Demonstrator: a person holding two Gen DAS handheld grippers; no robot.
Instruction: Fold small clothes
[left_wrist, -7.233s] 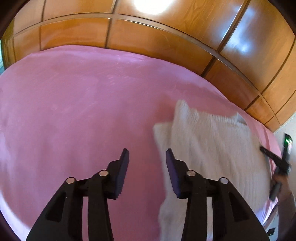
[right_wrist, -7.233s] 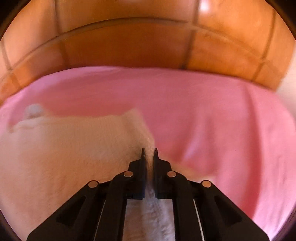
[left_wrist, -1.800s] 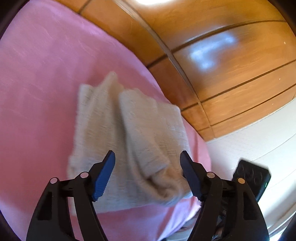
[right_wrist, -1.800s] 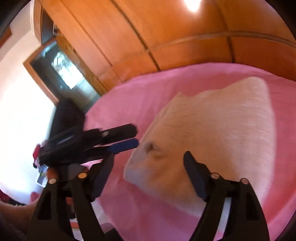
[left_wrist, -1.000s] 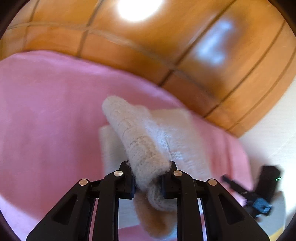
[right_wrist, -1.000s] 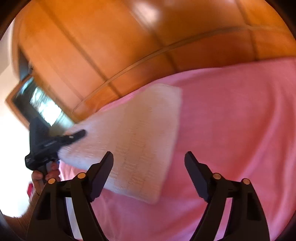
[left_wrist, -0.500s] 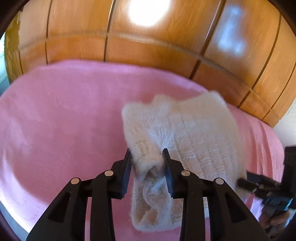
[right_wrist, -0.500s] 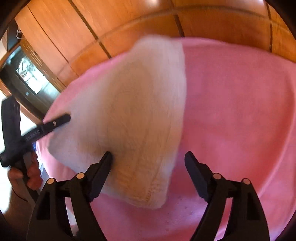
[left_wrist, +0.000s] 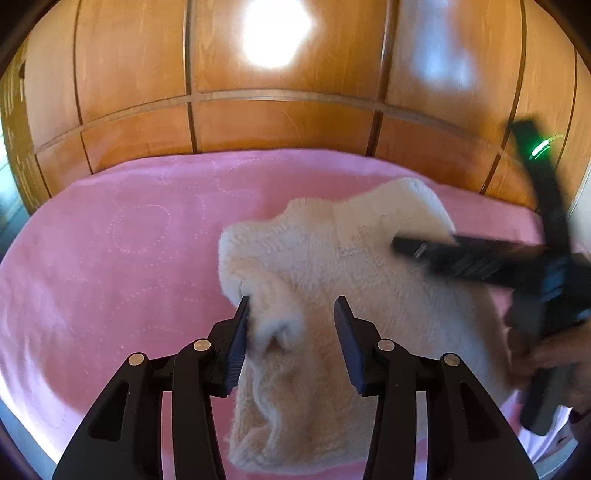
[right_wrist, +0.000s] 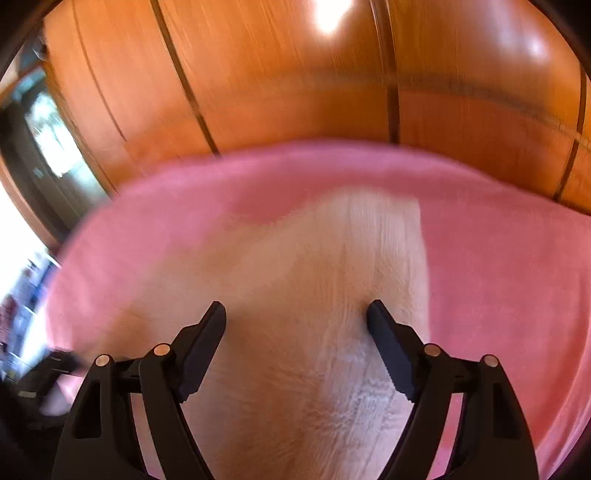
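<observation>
Left wrist view: the cream, fluffy knitted sweater (left_wrist: 332, 280) lay part-folded on the pink bedspread (left_wrist: 110, 240), toward its right side, below the wooden panelled wall (left_wrist: 280, 122). The left gripper (left_wrist: 291, 332) had just been opening; its jaws stood partly apart, with a rolled cuff of knit between them touching the left pad only, so released rather than gripped. The right gripper (left_wrist: 406, 249), blurred, reached over the garment's far edge.

Right wrist view: the right gripper (right_wrist: 295, 328) hung wide open above the sweater (right_wrist: 332, 295), holding nothing; the picture was smeared.

Judgement: light, soft, limp, stretchy; the fuzzy pile should grip well. Best pinched at doubled edges or ribbed hem corners, both layers together, or the fold will slump.
</observation>
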